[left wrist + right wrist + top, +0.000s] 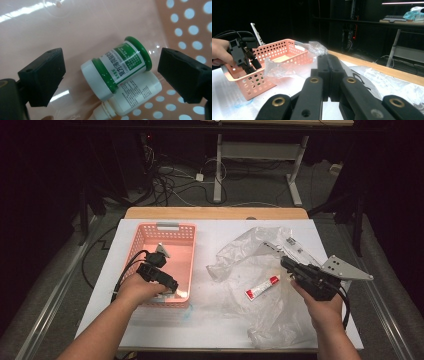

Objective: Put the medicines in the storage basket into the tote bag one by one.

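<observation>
Basket (185, 22): jar (117, 67) btwn fingers (42, 75).

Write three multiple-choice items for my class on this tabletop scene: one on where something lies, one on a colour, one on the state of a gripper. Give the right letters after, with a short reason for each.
1. Where does the red-and-white tube lie?
A. in the basket
B. on the clear plastic bag
C. on the floor

2. What colour are the bands on the white jar in the pink basket?
A. green
B. blue
C. yellow

3. How do the left gripper's jaws stand?
A. shut on the jar
B. shut on nothing
C. open, one on each side of the jar

Answers:
1 B, the tube rests on the clear plastic bag in the high view.
2 A, the left gripper view shows green bands.
3 C, both jaws stand apart from the jar with gaps.
</observation>
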